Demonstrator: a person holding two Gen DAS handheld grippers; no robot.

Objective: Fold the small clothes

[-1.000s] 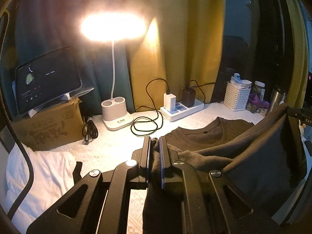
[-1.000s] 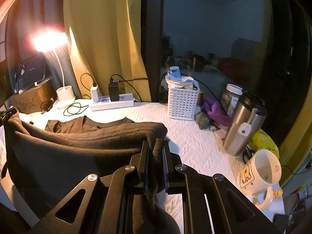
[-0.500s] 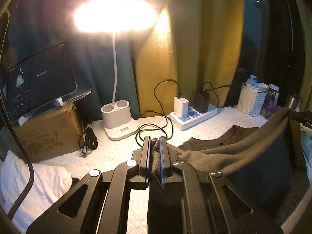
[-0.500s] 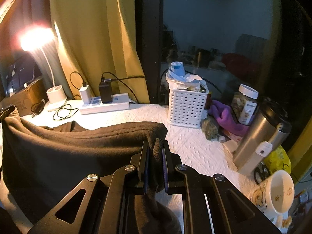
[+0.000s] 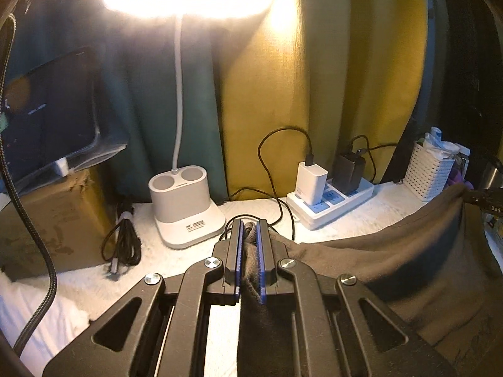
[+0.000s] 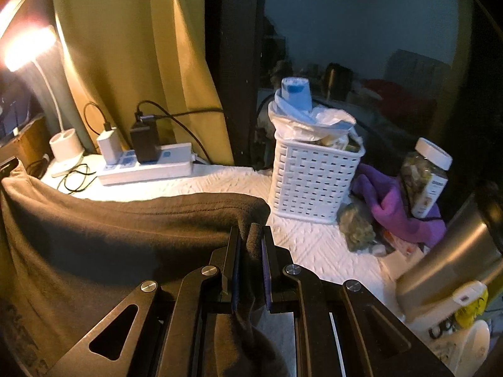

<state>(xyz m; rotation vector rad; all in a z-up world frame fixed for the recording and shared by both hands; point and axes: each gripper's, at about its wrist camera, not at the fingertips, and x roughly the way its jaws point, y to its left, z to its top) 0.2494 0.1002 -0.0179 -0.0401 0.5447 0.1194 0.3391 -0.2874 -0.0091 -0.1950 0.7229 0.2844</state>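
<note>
Over at the far left a tablet point(image 5: 47, 116) leans on a cardboard box point(image 5: 53, 220), with a bundled cable point(image 5: 124, 245) lying beside it on the white quilted tabletop point(image 5: 261, 210). Next along stands the lamp base point(image 5: 185, 207), its head glaring so hard that it washes out the top of the view. The left gripper point(image 5: 248, 235) has its fingers drawn narrow, pinching a bunched corner of the dark brown garment point(image 5: 393, 251). From there the cloth hangs like a hammock across to the right gripper point(image 6: 251, 238), whose fingers are likewise close together on the other corner, a nub of fabric poking up between them. The garment's top edge is stretched between the two grips, the body drooping below towards the table.

Behind the cloth sits the power strip point(image 6: 147, 163) with two chargers and loose black cords. Further right come the white basket point(image 6: 314, 179), a purple cloth point(image 6: 386, 207), a jar point(image 6: 424, 176) and a steel tumbler point(image 6: 456, 264), all crowded close.

My worry is the clutter. If the fold is laid forward, the hem could drag over the cords or the chargers. On the right, a swing of that gripper could knock the tumbler or basket. Also, both grips hold only a small bunch of cloth, so a sharp tug could pull a corner free and leave the fold crooked
</note>
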